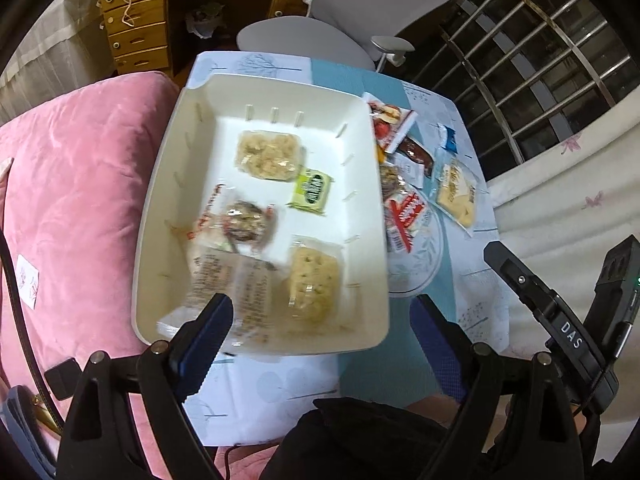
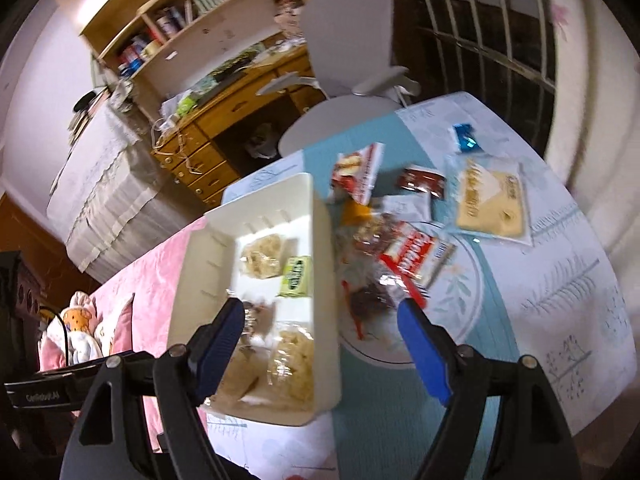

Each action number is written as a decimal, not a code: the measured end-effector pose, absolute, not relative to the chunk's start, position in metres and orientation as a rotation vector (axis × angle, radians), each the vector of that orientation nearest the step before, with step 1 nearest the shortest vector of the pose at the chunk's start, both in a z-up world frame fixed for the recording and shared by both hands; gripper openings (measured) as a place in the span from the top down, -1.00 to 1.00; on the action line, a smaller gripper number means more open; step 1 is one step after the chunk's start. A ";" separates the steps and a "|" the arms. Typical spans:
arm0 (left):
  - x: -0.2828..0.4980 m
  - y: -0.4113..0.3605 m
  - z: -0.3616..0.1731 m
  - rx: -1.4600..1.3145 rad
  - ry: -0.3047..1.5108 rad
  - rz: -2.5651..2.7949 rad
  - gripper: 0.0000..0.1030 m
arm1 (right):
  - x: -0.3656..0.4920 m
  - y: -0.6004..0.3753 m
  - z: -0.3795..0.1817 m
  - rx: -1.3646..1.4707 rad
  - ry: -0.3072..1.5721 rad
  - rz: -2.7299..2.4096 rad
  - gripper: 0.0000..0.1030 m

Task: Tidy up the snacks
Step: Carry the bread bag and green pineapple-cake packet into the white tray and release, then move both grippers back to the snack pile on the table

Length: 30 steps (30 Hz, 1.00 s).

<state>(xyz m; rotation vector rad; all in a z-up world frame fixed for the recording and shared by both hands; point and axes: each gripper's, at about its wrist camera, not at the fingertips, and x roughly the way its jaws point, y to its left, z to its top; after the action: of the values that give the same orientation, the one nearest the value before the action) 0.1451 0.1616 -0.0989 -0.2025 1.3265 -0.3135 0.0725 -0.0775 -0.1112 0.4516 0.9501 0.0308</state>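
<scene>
Beyond both spread, empty tongs [image 1: 320,316] [image 2: 320,320] sits the snack-filled white bin [image 1: 168,184]

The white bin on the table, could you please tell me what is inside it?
The white bin holds two pale cracker packs, a small green packet, a dark cookie pack and a clear wrapper. Anything under that wrapper is hidden.

Black gripper [image 1: 320,320] frames, blue pads [image 2: 420,344], silver screws

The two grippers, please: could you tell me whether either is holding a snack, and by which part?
Nothing is held. The left gripper is open above the white tray, and the right gripper is open over the tray's right wall, nothing between the fingers.
</scene>
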 end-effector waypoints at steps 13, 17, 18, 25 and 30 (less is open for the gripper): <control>0.143 0.069 -0.100 -0.274 1.338 -0.303 -0.73 | 0.089 -0.168 -0.105 0.436 1.017 0.056 -0.53; 0.143 0.041 -0.106 -0.306 1.339 -0.281 -0.73 | 0.095 -0.197 -0.104 0.425 1.022 0.086 -0.53; 0.143 0.034 -0.108 -0.315 1.340 -0.271 -0.73 | 0.097 -0.205 -0.104 0.425 1.022 0.095 -0.53; 0.145 -0.002 -0.130 -0.388 1.344 -0.170 -0.73 | 0.115 -0.252 -0.112 0.434 1.054 0.125 -0.53; 0.146 -0.021 -0.151 -0.391 1.336 -0.095 -0.73 | 0.133 -0.279 -0.123 0.477 1.083 0.117 -0.53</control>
<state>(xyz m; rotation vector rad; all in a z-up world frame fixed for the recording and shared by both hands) 0.1463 -0.0215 -0.1506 -0.3907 1.3365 -0.0953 0.1330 -0.2792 -0.1226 0.4772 1.0831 0.1166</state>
